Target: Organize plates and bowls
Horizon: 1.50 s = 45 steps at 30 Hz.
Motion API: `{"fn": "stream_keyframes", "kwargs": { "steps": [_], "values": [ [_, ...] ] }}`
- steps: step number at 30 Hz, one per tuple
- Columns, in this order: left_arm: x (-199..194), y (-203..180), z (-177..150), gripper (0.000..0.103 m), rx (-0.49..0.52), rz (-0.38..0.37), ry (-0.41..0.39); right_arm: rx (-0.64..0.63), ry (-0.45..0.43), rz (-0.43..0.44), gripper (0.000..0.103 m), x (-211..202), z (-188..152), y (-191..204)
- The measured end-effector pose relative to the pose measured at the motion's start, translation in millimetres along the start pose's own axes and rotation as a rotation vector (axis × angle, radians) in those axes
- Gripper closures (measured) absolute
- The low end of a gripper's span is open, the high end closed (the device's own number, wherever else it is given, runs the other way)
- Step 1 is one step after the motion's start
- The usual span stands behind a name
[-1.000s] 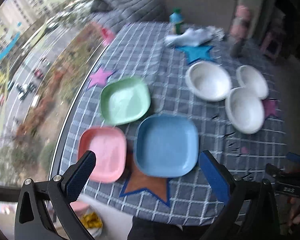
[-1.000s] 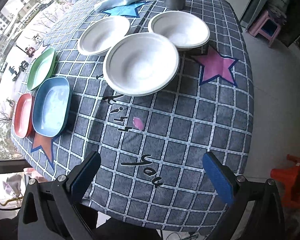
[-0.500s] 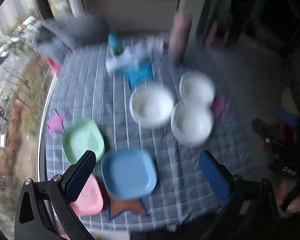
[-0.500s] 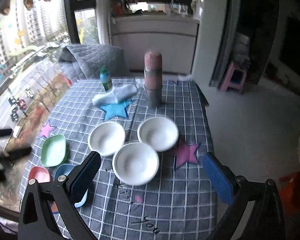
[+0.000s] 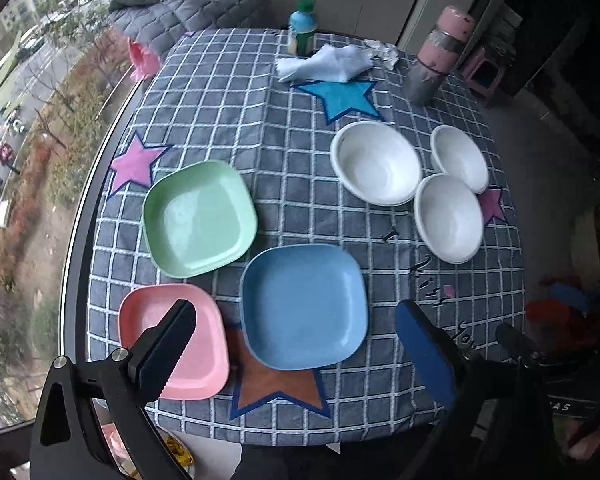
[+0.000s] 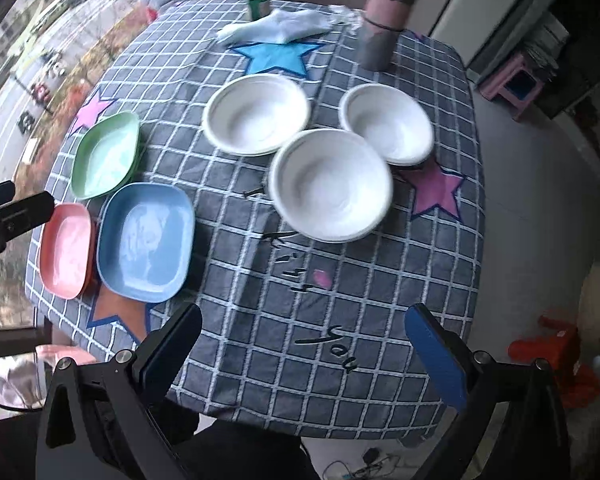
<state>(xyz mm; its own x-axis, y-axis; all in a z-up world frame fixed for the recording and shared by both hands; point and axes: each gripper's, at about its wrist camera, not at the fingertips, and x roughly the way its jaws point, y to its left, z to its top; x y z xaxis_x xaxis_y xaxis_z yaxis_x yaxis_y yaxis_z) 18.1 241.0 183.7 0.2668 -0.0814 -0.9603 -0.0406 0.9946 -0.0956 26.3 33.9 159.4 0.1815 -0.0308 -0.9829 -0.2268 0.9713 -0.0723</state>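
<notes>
We hold the left hand-held gripper (image 5: 296, 340) and the right hand-held gripper (image 6: 304, 340) agape, empty. On the checked-cloth surface (image 5: 260, 120), landmark: the square blue plastic plate (image 5: 304, 306). Pink square plate (image 5: 172, 340) touches its left side, green square plate (image 5: 199, 218) behind-left — three round white bowls (image 6: 330, 184) clustered right-rear.

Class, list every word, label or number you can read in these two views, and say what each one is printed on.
"Kiss": black script on the checked tablecloth.
"You": black script on the same cloth, nearer the edge.
Bottle label: too small to read.
White print on the black gear at the left wrist view's lower right: partly cut off, unreadable.
</notes>
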Motion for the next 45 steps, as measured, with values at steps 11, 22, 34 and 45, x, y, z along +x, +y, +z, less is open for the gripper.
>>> {"fn": "stream_keyframes", "kwargs": {
  "steps": [11,22,34,45],
  "values": [
    [20,41,-8,0.001,-0.004,0.039,0.065,-0.072,-0.002,-0.043,0.001,-10,38,61],
    [60,142,-55,0.001,-0.143,0.095,0.196,-0.228,0.025,0.110,0.001,9,28,158],
    [119,197,-79,0.038,-0.123,0.136,0.290,-0.179,0.140,0.369,0.043,73,20,237],
    [134,190,-78,0.038,-0.088,0.144,0.313,-0.052,0.263,0.388,0.043,124,19,249]
  ]
}}
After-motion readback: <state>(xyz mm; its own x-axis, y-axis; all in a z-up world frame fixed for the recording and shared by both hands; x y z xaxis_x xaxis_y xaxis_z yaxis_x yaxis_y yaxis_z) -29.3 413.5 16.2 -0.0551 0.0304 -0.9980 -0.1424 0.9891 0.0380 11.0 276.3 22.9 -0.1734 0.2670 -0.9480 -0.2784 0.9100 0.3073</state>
